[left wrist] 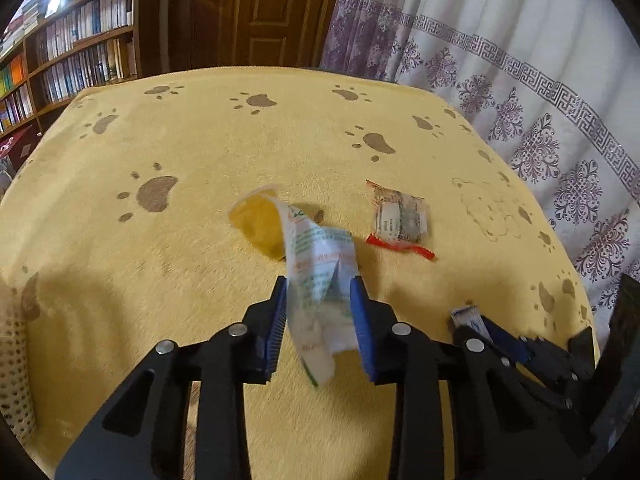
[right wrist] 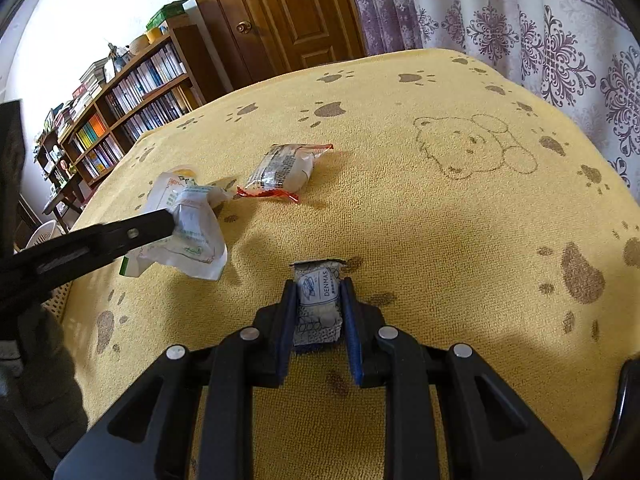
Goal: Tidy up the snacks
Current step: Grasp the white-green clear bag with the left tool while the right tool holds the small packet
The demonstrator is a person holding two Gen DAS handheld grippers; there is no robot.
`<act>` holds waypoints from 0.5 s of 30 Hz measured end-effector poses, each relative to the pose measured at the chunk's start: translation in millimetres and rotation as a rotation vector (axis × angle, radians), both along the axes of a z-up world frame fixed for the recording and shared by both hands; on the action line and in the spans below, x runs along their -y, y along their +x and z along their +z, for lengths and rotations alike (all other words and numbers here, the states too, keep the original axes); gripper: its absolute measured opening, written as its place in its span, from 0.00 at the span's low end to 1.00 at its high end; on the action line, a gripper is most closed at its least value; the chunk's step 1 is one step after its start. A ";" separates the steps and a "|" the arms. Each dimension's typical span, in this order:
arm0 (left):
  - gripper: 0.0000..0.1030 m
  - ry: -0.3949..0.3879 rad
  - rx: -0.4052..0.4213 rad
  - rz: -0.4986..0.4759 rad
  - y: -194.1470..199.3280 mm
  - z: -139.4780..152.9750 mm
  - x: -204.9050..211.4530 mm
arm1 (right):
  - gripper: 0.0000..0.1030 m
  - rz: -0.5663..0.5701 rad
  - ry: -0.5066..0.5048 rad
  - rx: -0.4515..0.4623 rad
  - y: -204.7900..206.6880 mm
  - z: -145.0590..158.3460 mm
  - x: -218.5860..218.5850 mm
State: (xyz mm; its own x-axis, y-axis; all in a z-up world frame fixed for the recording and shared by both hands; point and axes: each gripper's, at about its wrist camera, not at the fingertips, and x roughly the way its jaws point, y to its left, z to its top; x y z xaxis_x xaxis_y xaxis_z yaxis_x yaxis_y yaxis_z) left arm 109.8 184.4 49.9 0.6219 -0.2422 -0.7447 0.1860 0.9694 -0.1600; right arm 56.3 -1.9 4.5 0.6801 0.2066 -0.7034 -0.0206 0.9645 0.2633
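The white-and-green snack pouch (left wrist: 320, 280) is hanging crumpled between the blue pads of the left gripper (left wrist: 322, 316), which is clamping it by its lower half while the top curls forward toward a yellow patch at its far end. The left wrist view is blurring the pouch's print; the right wrist view is showing it sharper from the side (right wrist: 188, 232), with the left gripper's black finger (right wrist: 132, 232) reaching in across it and the pouch sagging onto the cloth.

The small white packet (right wrist: 320, 300) with blue line drawings and the word DENMAS is sitting squarely between the pads of the right gripper (right wrist: 320, 308), which is closing on both its sides, the packet's torn-looking top edge pointing away. From the left wrist view only a sliver of this packet (left wrist: 466, 316) is peeking above the right gripper's black linkage at the lower right.

A third snack, a clear wrapper with red crimped ends (left wrist: 398, 220), is lying loose on the cloth beyond both grippers, apart from the pouch; the right wrist view (right wrist: 284, 170) is showing dense dark print on it.

All of it is resting on a fuzzy yellow cloth (right wrist: 460, 240) with brown paw prints and an outlined bear. Both grippers are pointing forward, low over the cloth, side by side.
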 end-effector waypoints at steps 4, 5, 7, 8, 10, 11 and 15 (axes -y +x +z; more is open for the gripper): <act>0.34 -0.009 -0.016 0.039 -2.7 -3.4 -10.0 | 0.22 0.000 0.000 0.000 0.1 0.0 -0.1; 0.37 -0.016 -0.024 0.045 -1.0 -5.0 -10.9 | 0.22 0.000 -0.001 0.000 0.2 0.0 -0.4; 0.57 -0.031 -0.032 0.065 2.8 -7.1 -12.1 | 0.22 0.000 0.001 0.000 0.0 0.0 0.3; 0.61 -0.037 -0.029 0.068 4.6 -7.1 -11.0 | 0.22 0.000 0.001 0.000 0.1 -0.1 0.2; 0.68 -0.044 -0.031 0.061 9.2 -6.5 -5.3 | 0.22 0.000 0.003 0.001 -0.1 0.4 0.1; 0.68 -0.048 -0.031 0.056 11.0 -5.7 -2.6 | 0.22 0.000 0.005 0.001 -0.1 0.5 -0.2; 0.68 -0.043 -0.040 0.042 25.6 -8.7 9.9 | 0.22 0.000 0.005 0.001 -0.1 0.7 -0.3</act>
